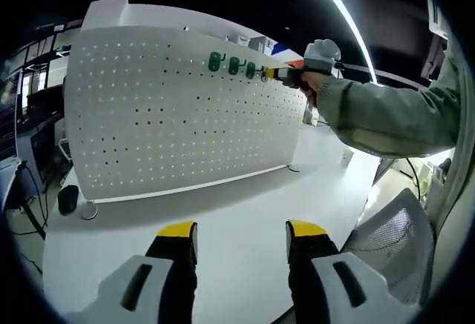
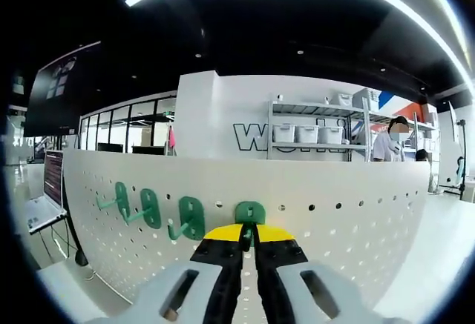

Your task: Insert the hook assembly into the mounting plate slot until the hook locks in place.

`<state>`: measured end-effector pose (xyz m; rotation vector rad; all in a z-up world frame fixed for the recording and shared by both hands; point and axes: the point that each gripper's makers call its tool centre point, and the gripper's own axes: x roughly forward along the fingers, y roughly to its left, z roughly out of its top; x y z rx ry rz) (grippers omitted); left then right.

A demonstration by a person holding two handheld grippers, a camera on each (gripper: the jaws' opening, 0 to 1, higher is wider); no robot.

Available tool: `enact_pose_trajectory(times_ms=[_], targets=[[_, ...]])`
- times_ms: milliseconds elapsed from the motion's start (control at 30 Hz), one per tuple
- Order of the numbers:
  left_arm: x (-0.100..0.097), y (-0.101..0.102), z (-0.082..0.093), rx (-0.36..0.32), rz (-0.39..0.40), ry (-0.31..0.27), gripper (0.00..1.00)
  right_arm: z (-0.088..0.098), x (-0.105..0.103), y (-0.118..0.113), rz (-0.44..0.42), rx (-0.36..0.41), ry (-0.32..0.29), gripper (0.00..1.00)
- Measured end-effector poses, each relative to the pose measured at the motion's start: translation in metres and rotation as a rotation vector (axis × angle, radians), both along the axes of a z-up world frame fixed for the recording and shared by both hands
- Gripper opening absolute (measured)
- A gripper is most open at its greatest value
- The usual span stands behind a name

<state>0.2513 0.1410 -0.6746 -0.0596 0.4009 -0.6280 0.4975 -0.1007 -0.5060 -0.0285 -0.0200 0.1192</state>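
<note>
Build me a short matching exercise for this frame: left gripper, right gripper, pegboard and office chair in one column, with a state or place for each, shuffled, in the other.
Things:
1. left gripper
2. right gripper
3. pegboard
4. office chair

States or places:
A. stands upright on the white table, three green hooks already mounted near its top edge
B. jaws apart, holding nothing, low over the table
C. beside the table's edge
D. closed on a green hook at the board's top row

Pairs: 1-B, 2-D, 3-A, 4-C
</note>
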Motion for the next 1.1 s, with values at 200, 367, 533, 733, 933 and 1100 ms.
enact_pose_trajectory(times_ms=[200,367,533,733,933,1100], targets=[[-0.0009,0.0012,0.0009,-0.002,0.004,-0.002,0.5,-0.0004,-0.0004,0.0005,-0.003,-0.008,-0.004,0.04],[-0.0023,0.0017,0.0014,-0.002,0.006,-0.003,0.5,-0.0004,-0.0011,0.0007,-0.006,-0.009,-0.007,0.06],[-0.0037,0.0034,0.0019,-0.002,0.011,-0.004,0.5,-0.0011,-0.0021,0.0019,-0.004,-0.012,-0.006,0.07],[-0.005,0.0035,0.0027,-0.002,0.013,-0.006,0.49,-0.0026,-0.003,0.0021,-0.004,-0.014,-0.003,0.08],[-0.0056,0.0031,0.0029,-0.001,0.012,-0.007,0.49,-0.0036,-0.0036,0.0007,-0.009,-0.016,-0.001,0.09],[-0.0049,0.0028,0.0036,-0.001,0.011,-0.008,0.49,-0.0042,-0.0043,0.0006,-0.009,-0.013,-0.001,0.11]])
